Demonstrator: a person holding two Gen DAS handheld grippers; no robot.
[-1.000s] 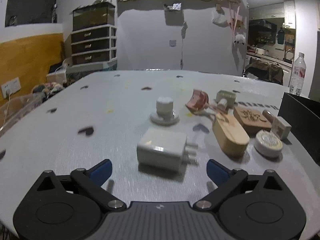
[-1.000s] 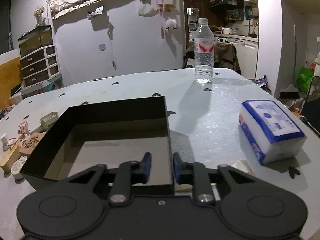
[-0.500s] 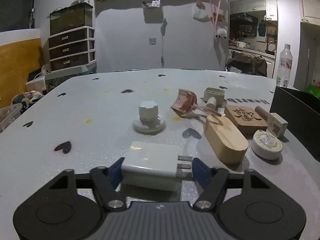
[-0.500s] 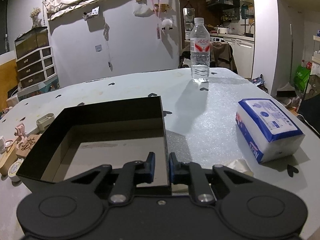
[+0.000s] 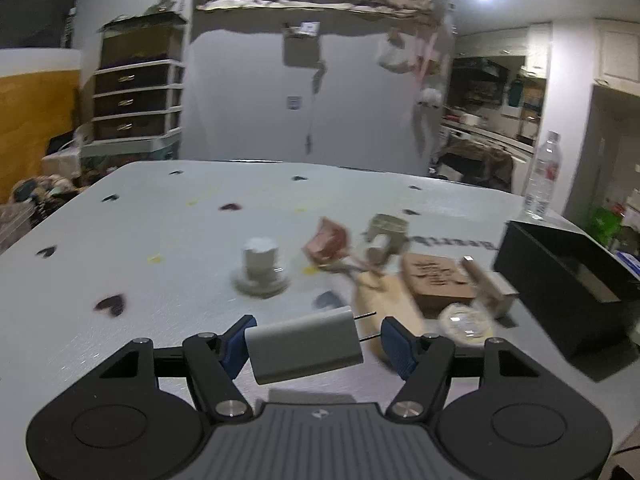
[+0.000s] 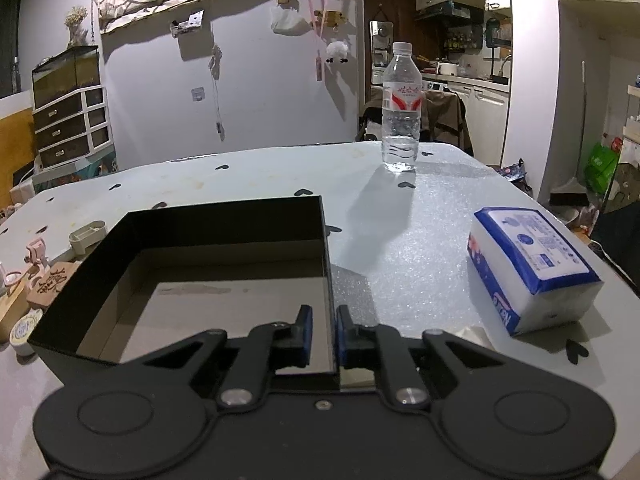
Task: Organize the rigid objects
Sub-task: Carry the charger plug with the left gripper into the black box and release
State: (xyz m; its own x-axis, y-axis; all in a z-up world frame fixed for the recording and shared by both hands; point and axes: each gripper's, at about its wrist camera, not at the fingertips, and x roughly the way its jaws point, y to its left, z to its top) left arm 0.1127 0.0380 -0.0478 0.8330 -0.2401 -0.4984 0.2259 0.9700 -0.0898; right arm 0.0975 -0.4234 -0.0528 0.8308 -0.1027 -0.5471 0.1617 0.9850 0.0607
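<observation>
Dim kitchen-side room, grey bench (image 5: 168,240) with heart marks. My left jaws (image 5: 316,344), wide a second ago, now clamp charger (image 5: 304,344): body against left pad, prongs toward right pad, lifted clear, tilted. Means pick done; carry to box (image 5: 560,276) next, I judge. My right jaws (image 6: 322,330) closing, narrow, straddling box wall (image 6: 329,280), steadying. Other pieces beyond charger wait.

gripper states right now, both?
Left tool: shut on the white charger, lifted.
Right tool: closing around the black box wall.
</observation>
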